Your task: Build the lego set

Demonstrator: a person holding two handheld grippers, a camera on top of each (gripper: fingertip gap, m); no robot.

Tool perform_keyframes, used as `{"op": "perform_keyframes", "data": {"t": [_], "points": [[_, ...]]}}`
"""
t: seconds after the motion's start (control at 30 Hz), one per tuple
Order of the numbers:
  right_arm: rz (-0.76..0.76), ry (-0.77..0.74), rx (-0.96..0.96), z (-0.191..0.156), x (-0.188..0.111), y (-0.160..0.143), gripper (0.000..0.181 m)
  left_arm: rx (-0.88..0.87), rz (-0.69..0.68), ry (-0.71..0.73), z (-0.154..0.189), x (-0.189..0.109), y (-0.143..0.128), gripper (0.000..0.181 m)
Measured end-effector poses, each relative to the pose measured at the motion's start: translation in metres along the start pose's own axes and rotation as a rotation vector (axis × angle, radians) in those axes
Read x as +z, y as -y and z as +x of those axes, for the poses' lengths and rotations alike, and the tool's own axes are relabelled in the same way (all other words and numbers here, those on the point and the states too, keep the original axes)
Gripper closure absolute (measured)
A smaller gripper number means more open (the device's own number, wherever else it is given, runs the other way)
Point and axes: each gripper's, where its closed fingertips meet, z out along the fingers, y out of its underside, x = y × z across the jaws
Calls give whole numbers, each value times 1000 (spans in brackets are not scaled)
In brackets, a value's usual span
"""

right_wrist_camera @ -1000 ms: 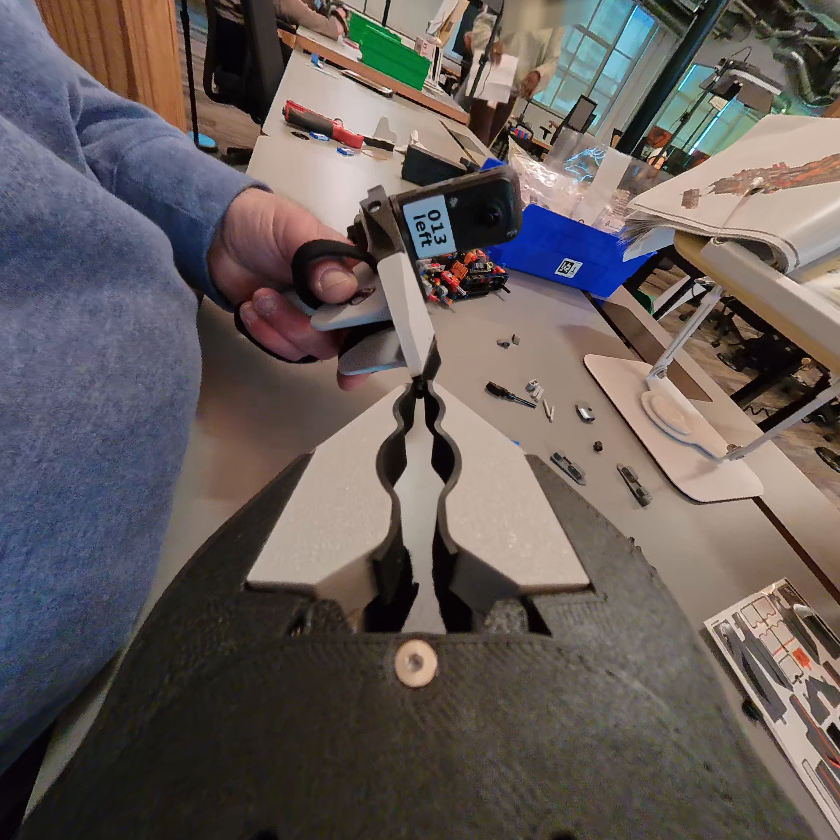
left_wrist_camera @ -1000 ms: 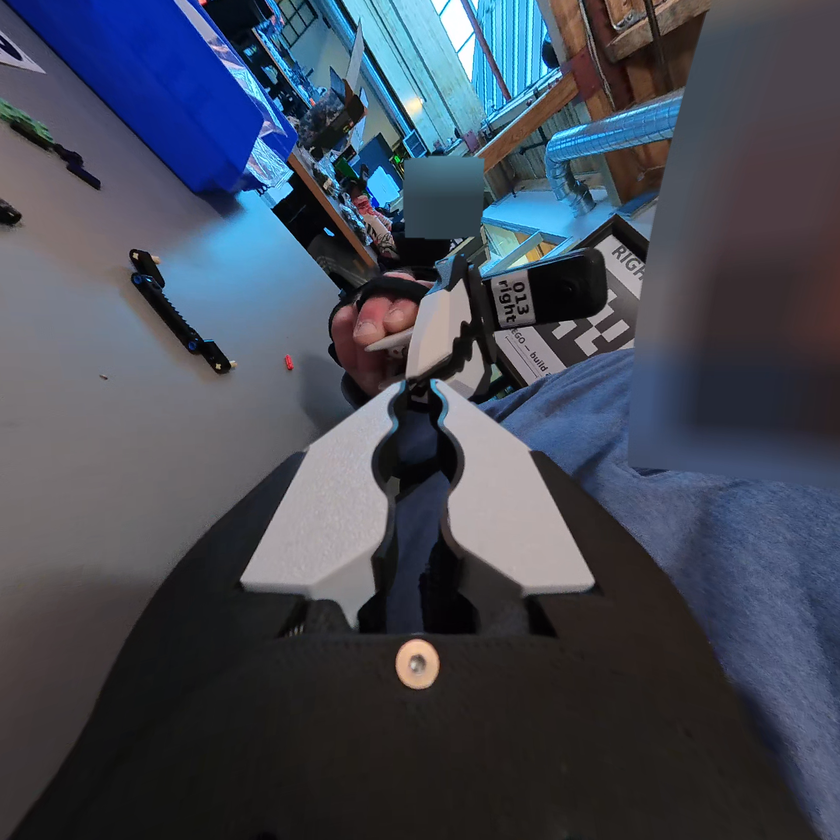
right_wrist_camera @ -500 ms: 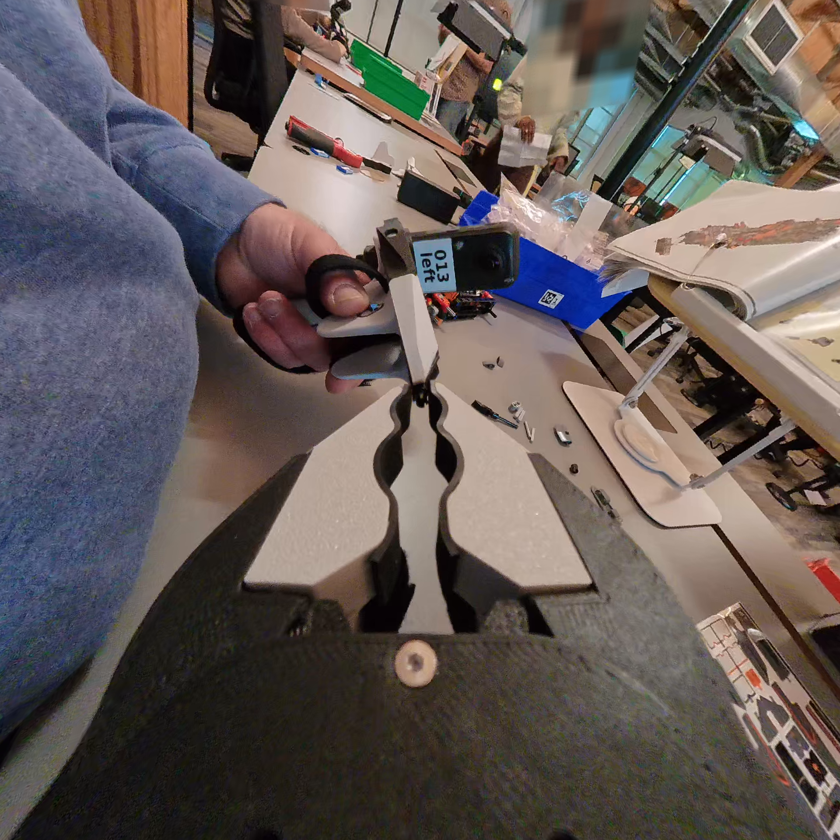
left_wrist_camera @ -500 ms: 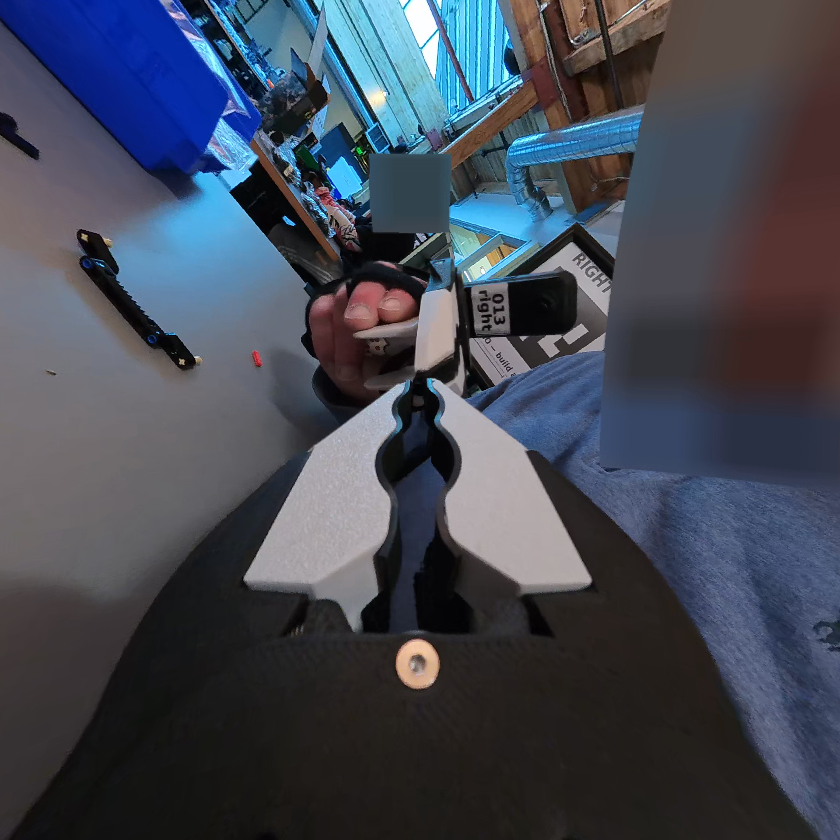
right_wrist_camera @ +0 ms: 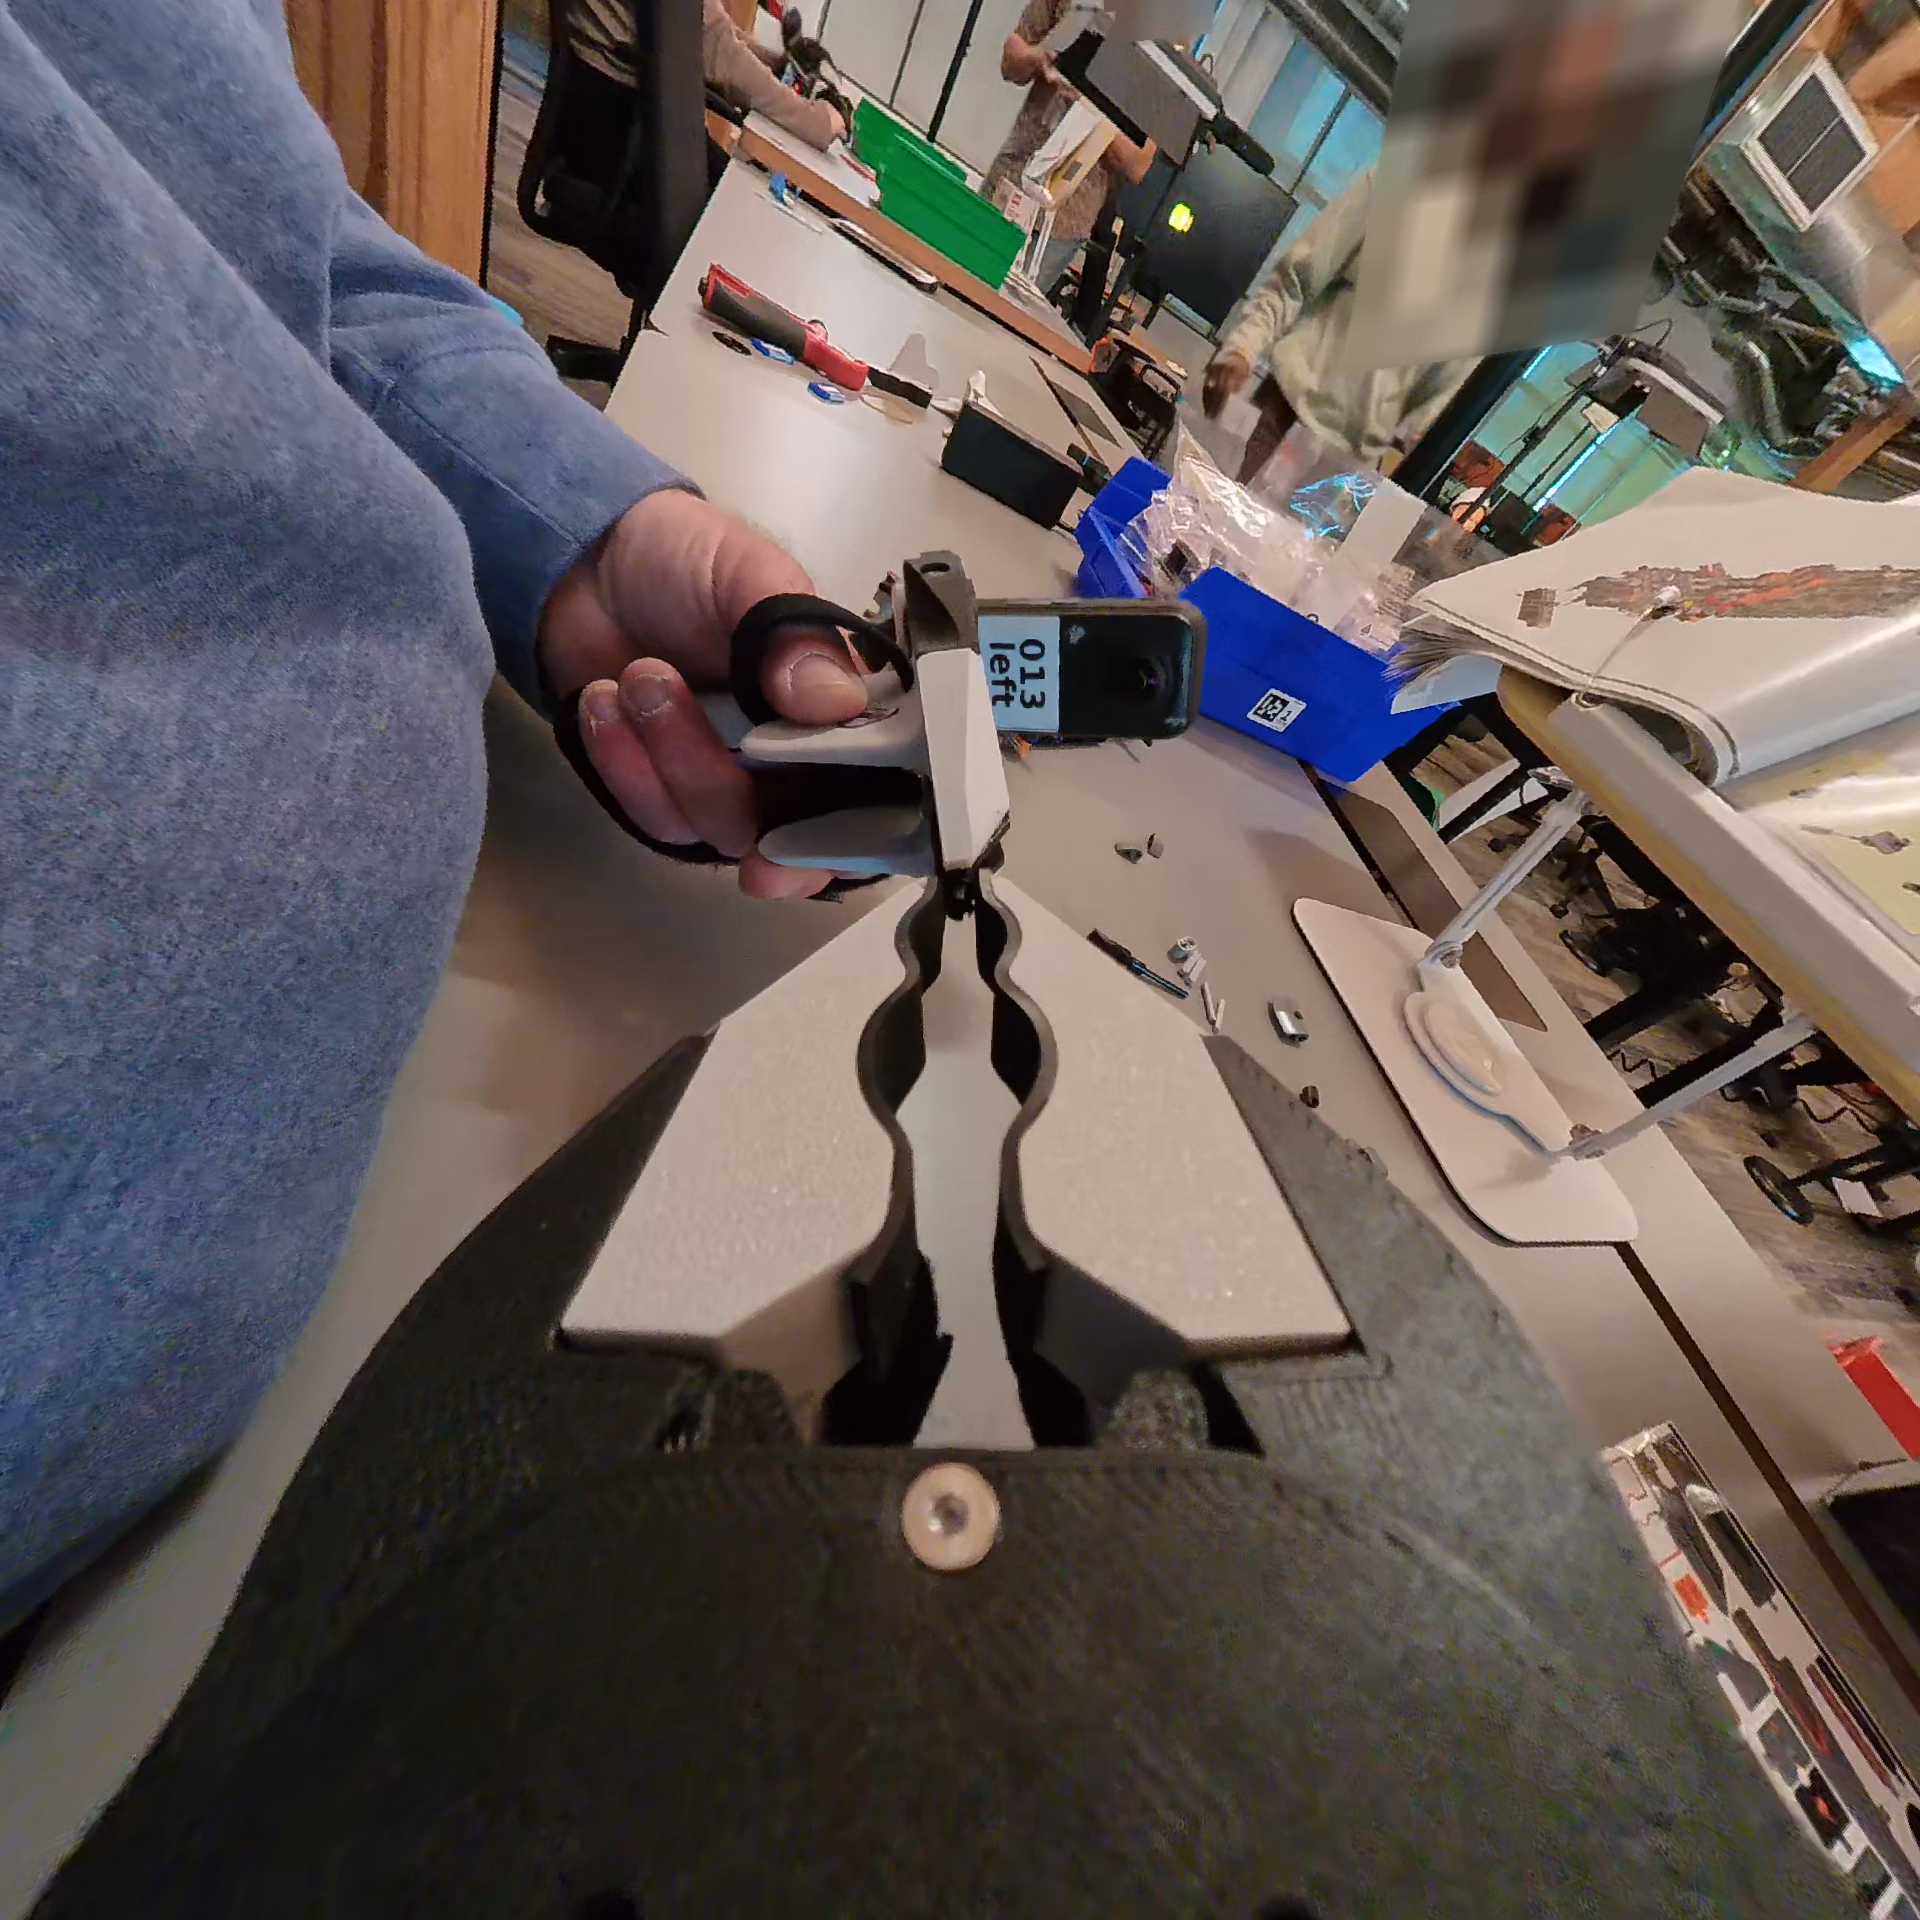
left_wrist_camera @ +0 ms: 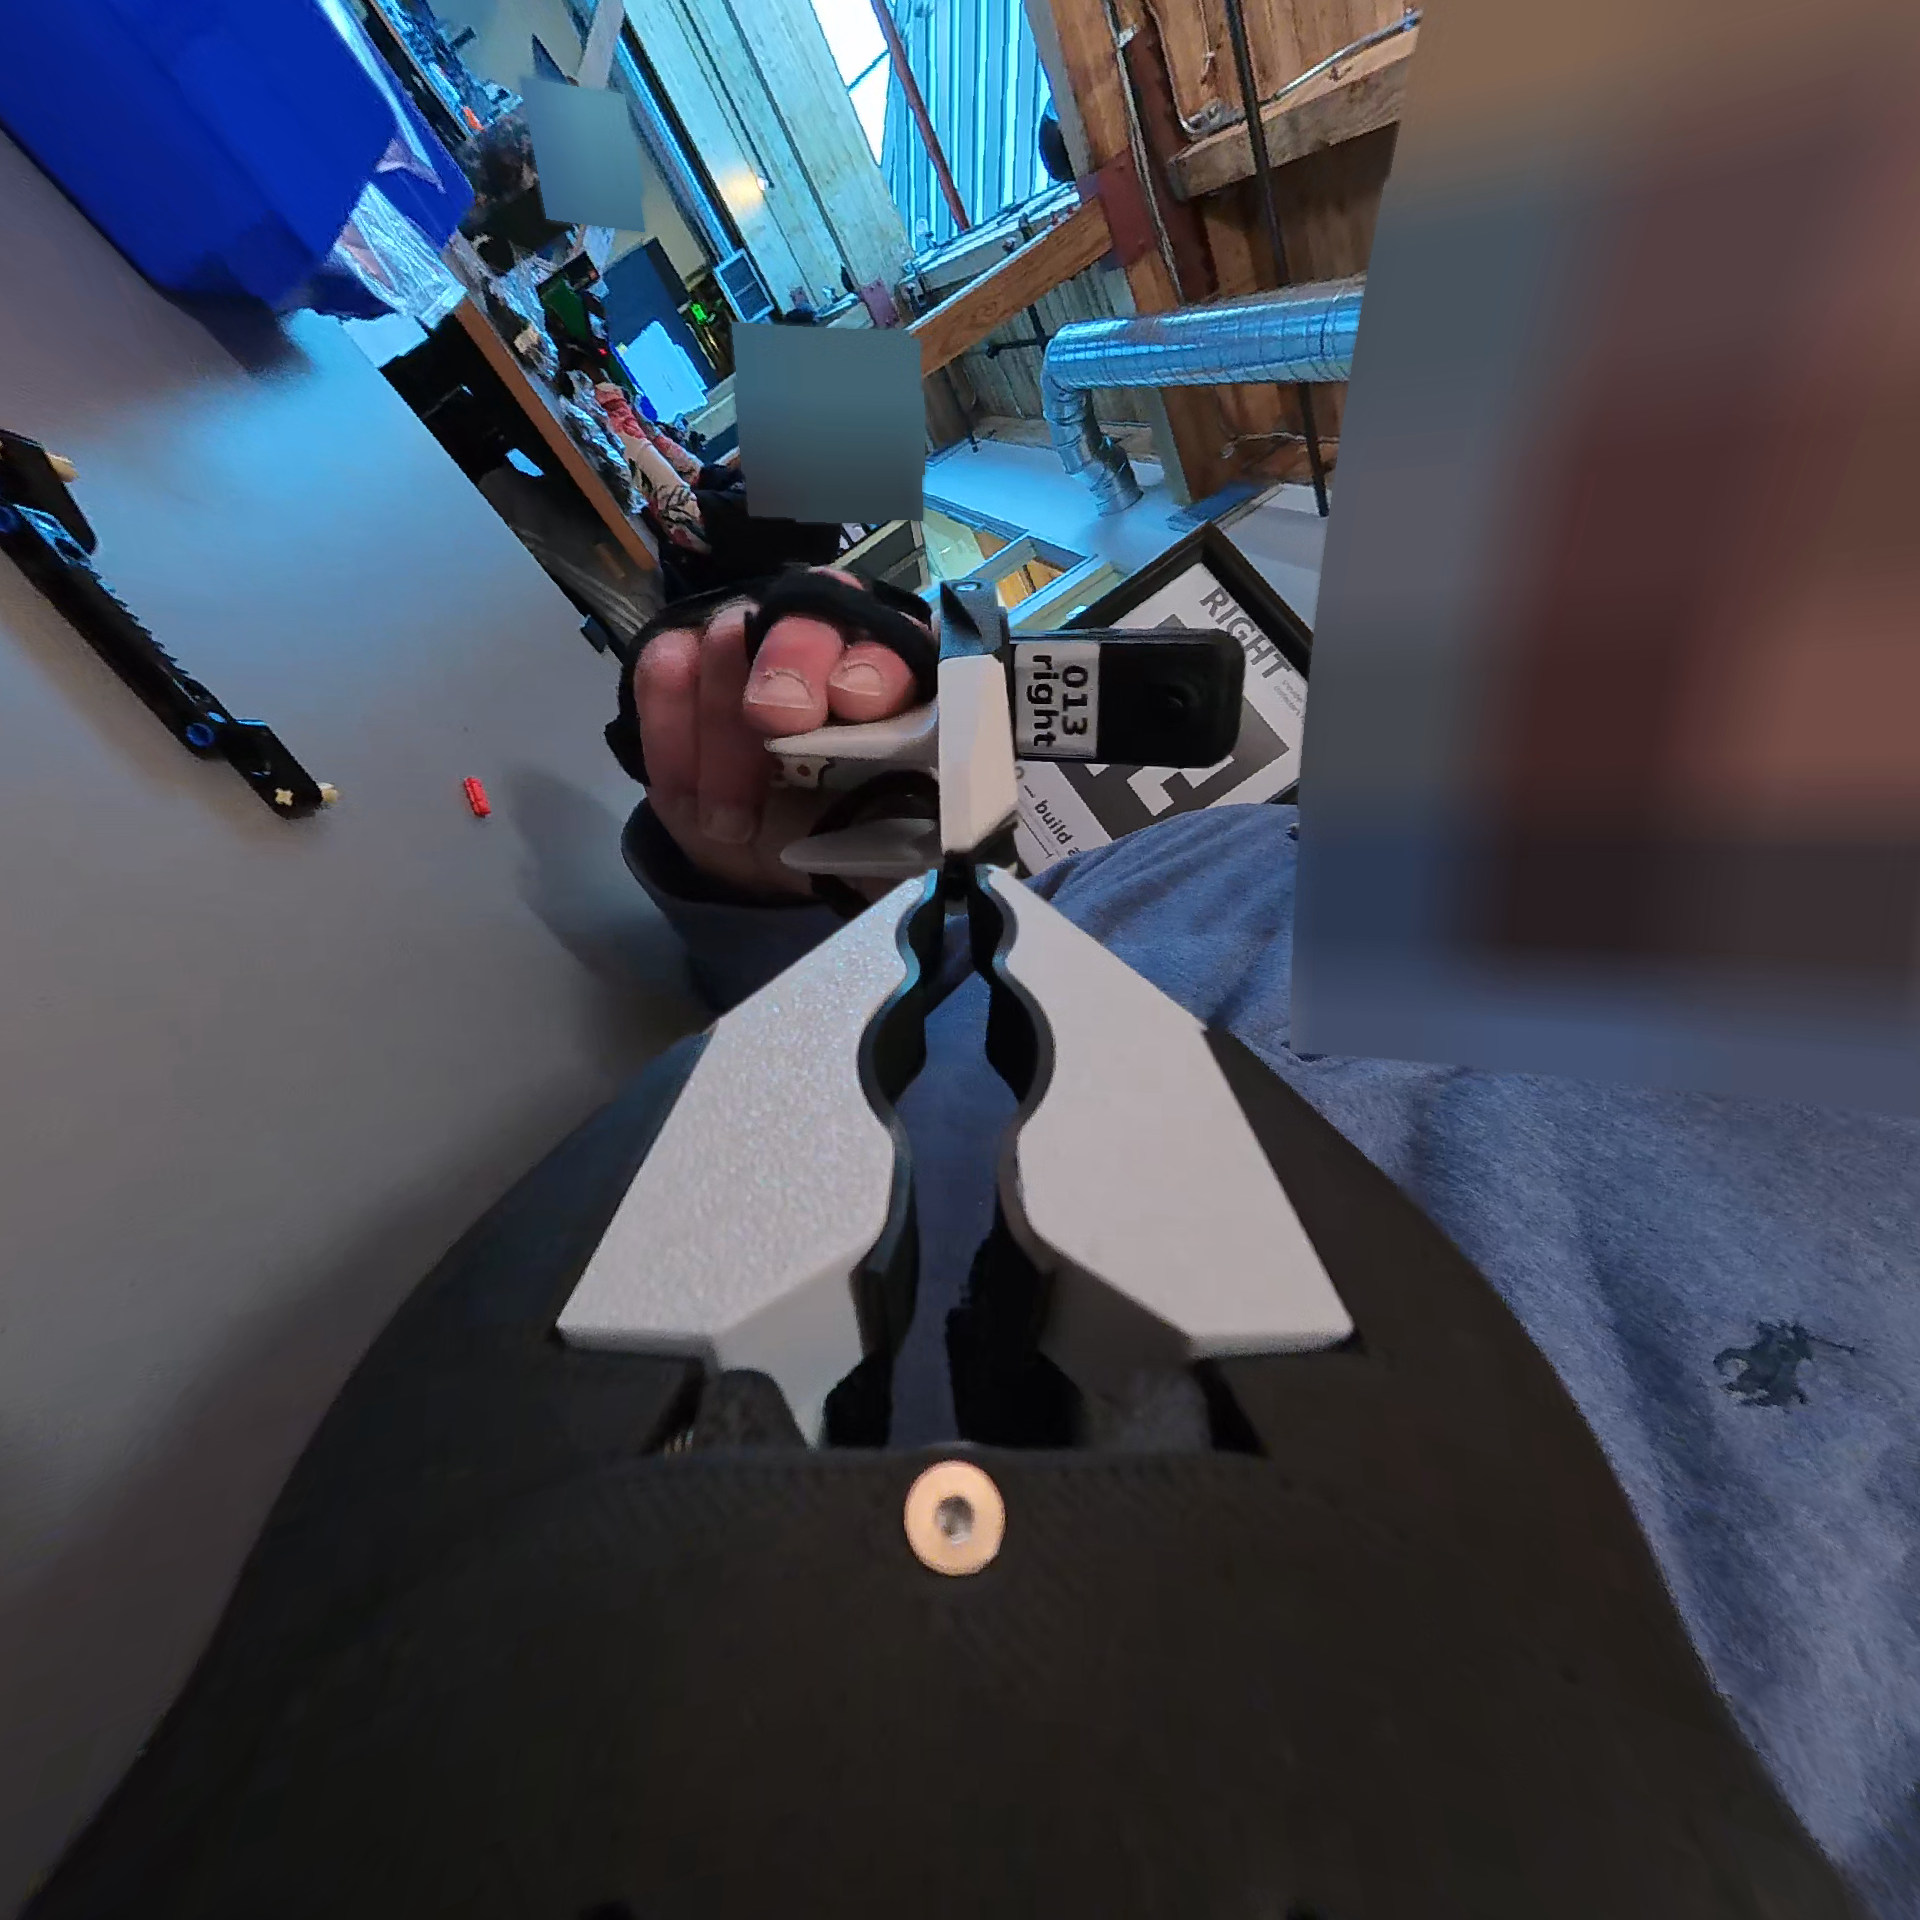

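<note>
My two grippers meet tip to tip in the air above the grey table (left_wrist_camera: 260, 1039), in front of the person's blue sweater. My left gripper (left_wrist_camera: 958, 883) has its jaws closed to a narrow slit on a small black lego piece (left_wrist_camera: 951, 902). My right gripper (right_wrist_camera: 961, 896) is closed the same way on a small black piece (right_wrist_camera: 961, 904) at the meeting point. I cannot tell whether it is one piece or two joined. Each view shows the other gripper, hand-held, right behind the tips. A long black lego beam (left_wrist_camera: 156, 665) with blue pins lies on the table.
A tiny red piece (left_wrist_camera: 476, 795) lies near the beam. Several small grey and black parts (right_wrist_camera: 1195, 961) lie by the white stand base (right_wrist_camera: 1455, 1091) that carries the instruction booklet (right_wrist_camera: 1714, 644). A blue bin (right_wrist_camera: 1299, 665) stands behind. A sticker sheet (right_wrist_camera: 1787, 1662) lies at the right. It is some 15 cm from my left tips to the long black lego beam (left_wrist_camera: 156, 665).
Both grippers stay tip to tip and closed. They have tilted together, so the opposite gripper now stands more upright in each view and the black beam has slid towards the left edge.
</note>
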Motion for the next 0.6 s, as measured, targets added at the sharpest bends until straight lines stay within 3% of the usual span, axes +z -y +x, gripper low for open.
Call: {"op": "perform_keyframes", "data": {"t": [0.6], "points": [[29,8,22,1,-3,5,179,-1,5,-31,6,3,2,179]]}}
